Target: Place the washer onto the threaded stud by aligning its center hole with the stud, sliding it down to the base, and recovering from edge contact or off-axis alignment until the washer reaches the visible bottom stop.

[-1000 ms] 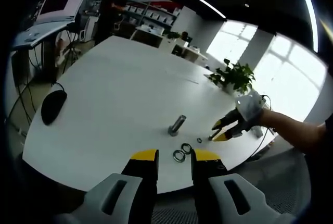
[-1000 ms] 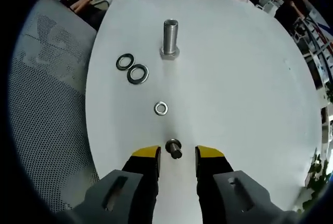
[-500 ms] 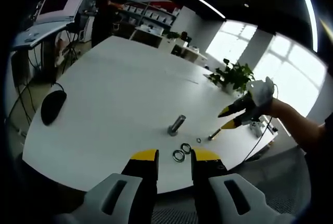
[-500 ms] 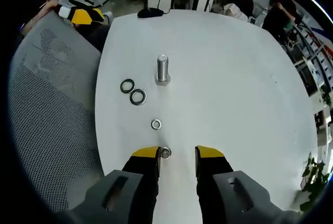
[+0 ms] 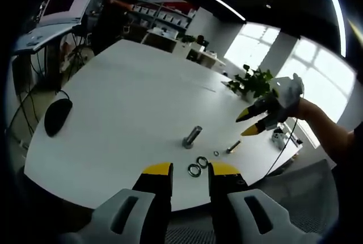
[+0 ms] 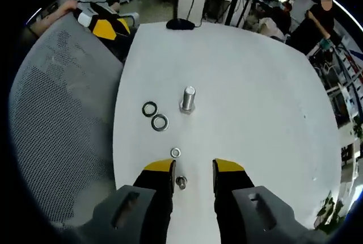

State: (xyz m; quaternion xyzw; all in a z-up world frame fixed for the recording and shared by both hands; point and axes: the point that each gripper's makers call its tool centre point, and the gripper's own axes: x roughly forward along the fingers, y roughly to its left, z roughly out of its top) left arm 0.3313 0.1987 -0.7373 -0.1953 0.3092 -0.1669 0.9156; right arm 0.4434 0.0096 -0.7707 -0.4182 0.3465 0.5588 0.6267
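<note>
upright stud, washers beside, tongs parted

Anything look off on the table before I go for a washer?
One thing: a small bolt lies on its side between the right gripper jaws, while the threaded stud stands upright. Three washers lie flat and loose nearby, none on the stud. Nothing looks spilled or damaged.

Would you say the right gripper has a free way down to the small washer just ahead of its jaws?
Probably yes: the right gripper is open above the table, and nothing lies over the small washer; only the short bolt sits nearby.
</note>
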